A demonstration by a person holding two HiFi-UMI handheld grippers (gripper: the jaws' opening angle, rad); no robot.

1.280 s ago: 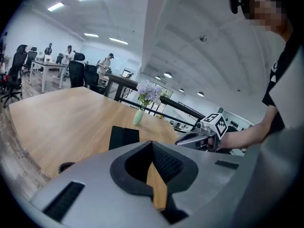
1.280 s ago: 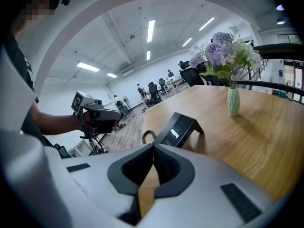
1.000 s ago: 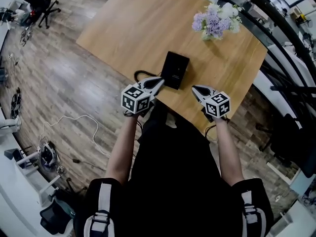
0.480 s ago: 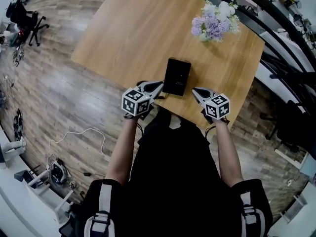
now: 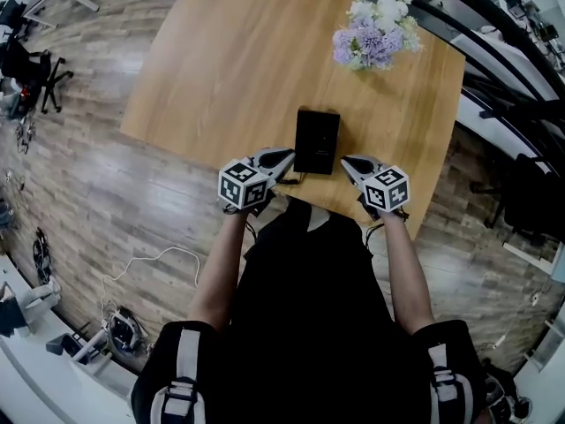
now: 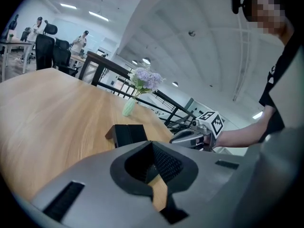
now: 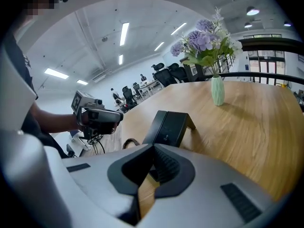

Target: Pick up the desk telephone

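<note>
The black desk telephone (image 5: 317,140) sits near the front edge of the wooden table (image 5: 238,60), its back toward me; it also shows in the left gripper view (image 6: 127,135) and the right gripper view (image 7: 168,127). A coiled black cord (image 7: 130,142) trails from its near side. My left gripper (image 5: 287,157) hovers just left of the phone's near corner, jaws shut and empty. My right gripper (image 5: 347,161) hovers just right of the phone, also shut with nothing held. Neither touches the phone.
A pale green vase of purple and white flowers (image 5: 374,32) stands at the table's far right. Black railings (image 5: 494,69) run along the right. Office chairs (image 5: 26,60), cables (image 5: 141,263) and equipment lie on the wood floor to the left.
Both grippers have sunk slightly and closed in toward the phone's near corners. The head view has shifted, so the table and phone sit a little further left and lower.
</note>
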